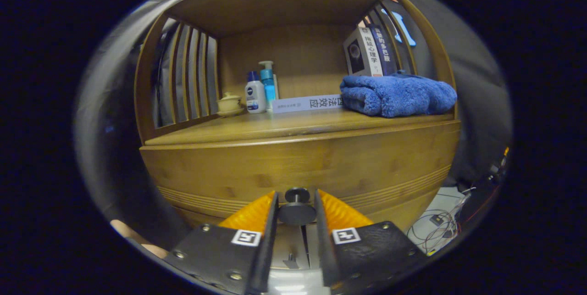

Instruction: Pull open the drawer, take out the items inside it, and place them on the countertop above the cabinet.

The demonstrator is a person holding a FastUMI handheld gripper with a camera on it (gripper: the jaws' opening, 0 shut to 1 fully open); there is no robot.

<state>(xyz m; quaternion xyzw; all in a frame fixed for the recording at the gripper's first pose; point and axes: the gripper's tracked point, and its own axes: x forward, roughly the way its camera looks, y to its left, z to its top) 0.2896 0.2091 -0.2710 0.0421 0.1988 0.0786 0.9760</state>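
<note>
A wooden cabinet has a wide drawer front (302, 166) below its countertop (275, 126). A dark round knob (297, 212) sticks out from the drawer front, low and in the middle. My gripper (296, 205) holds that knob between its two fingertips, and both fingers (273, 212) press on the knob's disc from the sides. The drawer's inside is hidden, so nothing in it can be seen.
On the countertop lie a folded blue towel (398, 95) at the right, a flat white book (306, 103), two bottles (261, 88) and a small lidded cup (229, 103). Books (369, 52) lean behind the towel. Slatted side walls enclose the shelf. Cables (440, 226) lie on the floor at the right.
</note>
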